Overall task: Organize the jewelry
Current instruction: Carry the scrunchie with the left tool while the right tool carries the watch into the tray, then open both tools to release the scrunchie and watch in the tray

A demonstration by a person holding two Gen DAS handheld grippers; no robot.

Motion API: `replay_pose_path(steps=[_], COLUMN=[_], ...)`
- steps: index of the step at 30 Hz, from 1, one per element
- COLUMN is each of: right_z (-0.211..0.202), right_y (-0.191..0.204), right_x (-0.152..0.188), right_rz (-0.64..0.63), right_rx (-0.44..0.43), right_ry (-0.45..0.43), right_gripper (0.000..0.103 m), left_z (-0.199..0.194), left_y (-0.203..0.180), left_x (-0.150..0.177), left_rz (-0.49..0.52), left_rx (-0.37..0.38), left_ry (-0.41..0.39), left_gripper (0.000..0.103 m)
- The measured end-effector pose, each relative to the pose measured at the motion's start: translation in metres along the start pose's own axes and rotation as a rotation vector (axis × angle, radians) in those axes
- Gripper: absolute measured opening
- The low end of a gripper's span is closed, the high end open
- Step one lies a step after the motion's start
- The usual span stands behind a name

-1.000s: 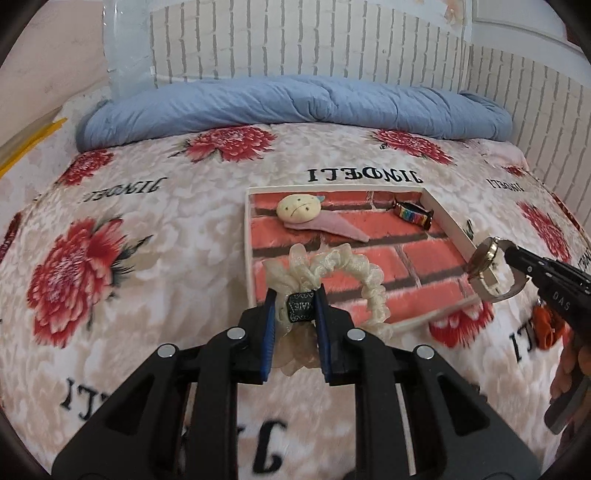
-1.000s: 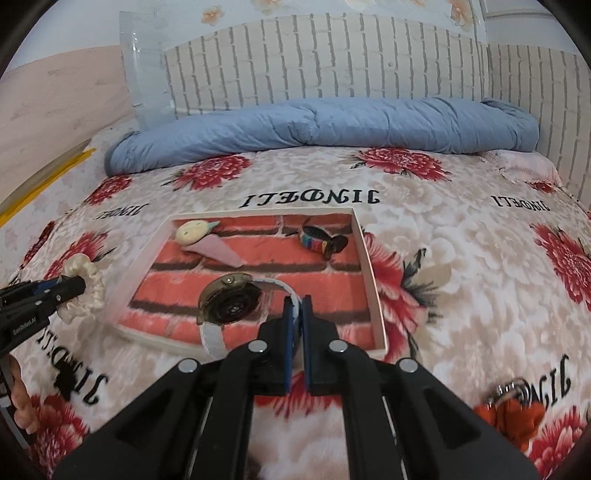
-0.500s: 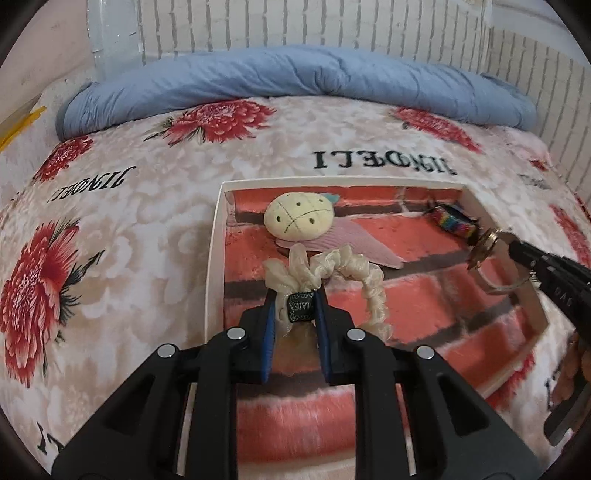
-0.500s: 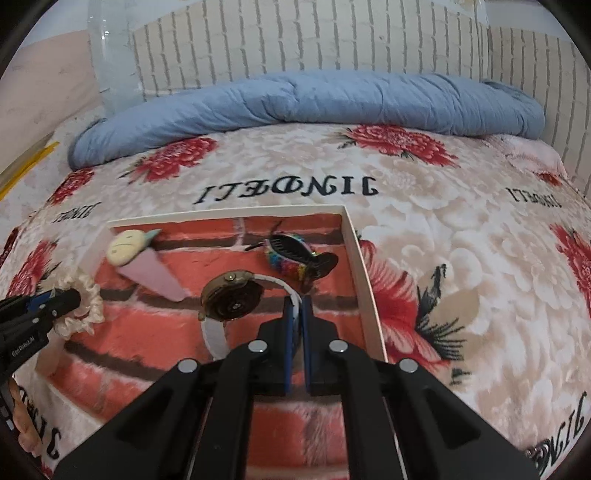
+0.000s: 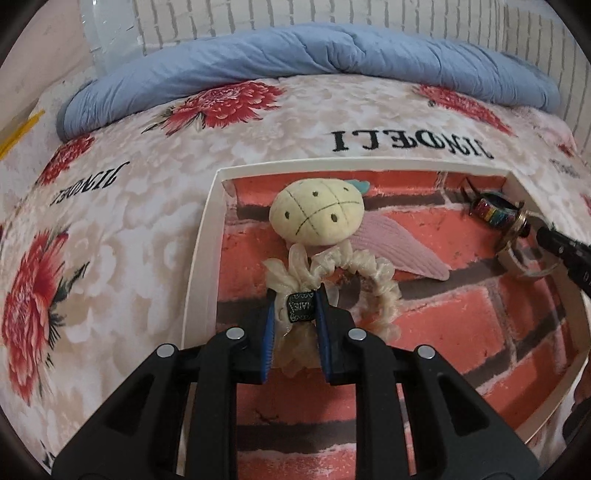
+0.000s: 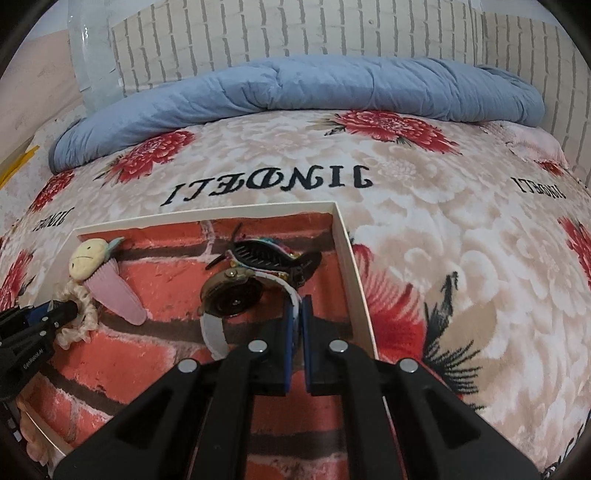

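Left gripper point(image 5: 294, 308), blue-padded fingers point(image 5: 269, 328) clenched on the black label of a cream scrunchie point(image 5: 373, 284), scrunchie hanging over the left part of the tray point(image 5: 201, 251). Just beyond the scrunchie, touching or nearly touching its frill, a pale yellow plush hair clip point(image 5: 317, 214) with a pink ribbed blade, flat on the tray's red brick-print floor.

Right gripper point(image 6: 296, 306), fingers point(image 6: 289, 332) pressed tight together on the white strap of a wristwatch point(image 6: 232, 297), dark round face turned toward the camera, watch low over the right half of the tray point(image 6: 354, 273). Directly behind the watch, a multicoloured claw clip point(image 6: 266, 254) with black teeth in the tray's far right corner, near the white rim; contact between watch and clip impossible to tell. At the far left of the right wrist view, the left gripper point(image 6: 72, 312) with the scrunchie point(image 6: 79, 321) beside the plush clip point(image 6: 88, 258).

Tray on a bedspread point(image 6: 443, 229) with beige flowers, red blooms and black lettering. Rolled blue quilt point(image 6: 295, 88) along the far edge, against a white brick-pattern wall point(image 6: 295, 33).
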State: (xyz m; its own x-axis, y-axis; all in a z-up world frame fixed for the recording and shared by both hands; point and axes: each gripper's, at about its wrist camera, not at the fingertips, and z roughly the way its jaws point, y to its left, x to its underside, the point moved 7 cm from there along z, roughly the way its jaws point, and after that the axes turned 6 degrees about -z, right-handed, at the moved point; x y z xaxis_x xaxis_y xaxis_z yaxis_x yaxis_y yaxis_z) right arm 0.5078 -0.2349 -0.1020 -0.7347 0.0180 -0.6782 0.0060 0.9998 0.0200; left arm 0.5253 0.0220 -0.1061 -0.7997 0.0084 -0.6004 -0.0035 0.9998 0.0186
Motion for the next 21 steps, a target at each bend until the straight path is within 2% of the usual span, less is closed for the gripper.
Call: replay_pose_path(steps=[17,19,21], right_z=[0.0072,0.0072,0.0052], right_y=[0.0038,0.0034,0.0027], right_x=[0.0082,0.0079,0.0084], right_rz=[-0.029,-0.033,-0.034], right_rx=[0.01,0.009,0.006], right_ry=[0.023,0.023,0.03], right_gripper=[0.005,0.006,0.008], left_z=[0.0024,0.002,-0.0016], left_y=[0.0013,0.001,0.0023], left_x=[-0.0001,0.0002,0.0003], left_rz=[0.0,0.002,-0.001], left_rx=[-0.02,-0.019,-0.024], left_ry=[0.009,0.008,-0.004], left_gripper=[0.024,0.029,0.039])
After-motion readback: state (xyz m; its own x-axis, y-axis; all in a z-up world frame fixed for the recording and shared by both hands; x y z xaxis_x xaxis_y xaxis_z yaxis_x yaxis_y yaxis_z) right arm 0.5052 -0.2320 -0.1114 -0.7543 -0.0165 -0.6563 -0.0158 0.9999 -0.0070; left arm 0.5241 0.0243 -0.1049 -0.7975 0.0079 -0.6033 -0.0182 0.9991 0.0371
